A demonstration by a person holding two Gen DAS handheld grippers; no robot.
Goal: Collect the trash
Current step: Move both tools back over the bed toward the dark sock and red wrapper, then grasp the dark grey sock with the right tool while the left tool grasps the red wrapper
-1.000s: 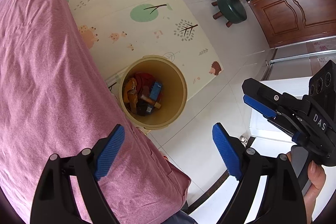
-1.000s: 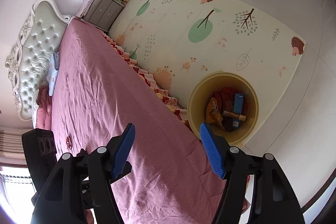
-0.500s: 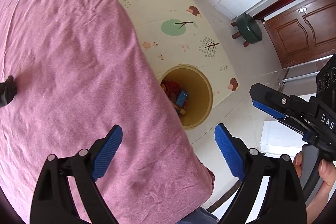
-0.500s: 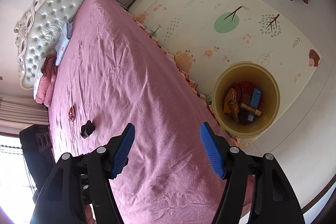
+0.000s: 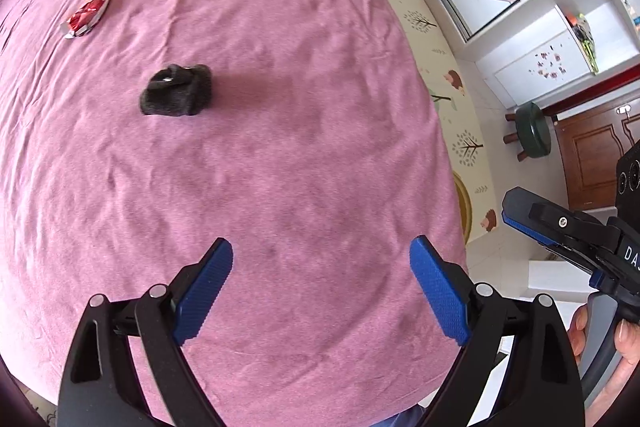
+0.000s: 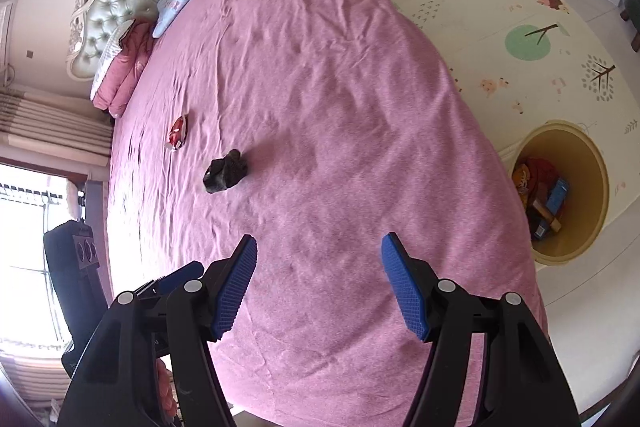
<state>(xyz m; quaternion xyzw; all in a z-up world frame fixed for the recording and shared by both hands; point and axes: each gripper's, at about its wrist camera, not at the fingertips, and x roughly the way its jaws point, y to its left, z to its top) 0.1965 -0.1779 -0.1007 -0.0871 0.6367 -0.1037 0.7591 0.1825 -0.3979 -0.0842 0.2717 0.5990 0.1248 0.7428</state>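
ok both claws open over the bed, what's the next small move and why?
Probably carry the left claw forward to the dark crumpled scrap: it lies loose on the pink bedspread, nearer than the red wrapper, and both claws are empty.

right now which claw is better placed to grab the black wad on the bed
Left claw, probably: it is open and empty, and the black wad looks closer in its view than ahead of the open right claw.

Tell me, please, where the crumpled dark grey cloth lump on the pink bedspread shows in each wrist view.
Left wrist: crumpled dark grey cloth lump, upper left, on the bedspread.
Right wrist: left of centre, beyond the left fingertip.
Shared landmark: the shiny red wrapper, lying just beyond the lump in both.
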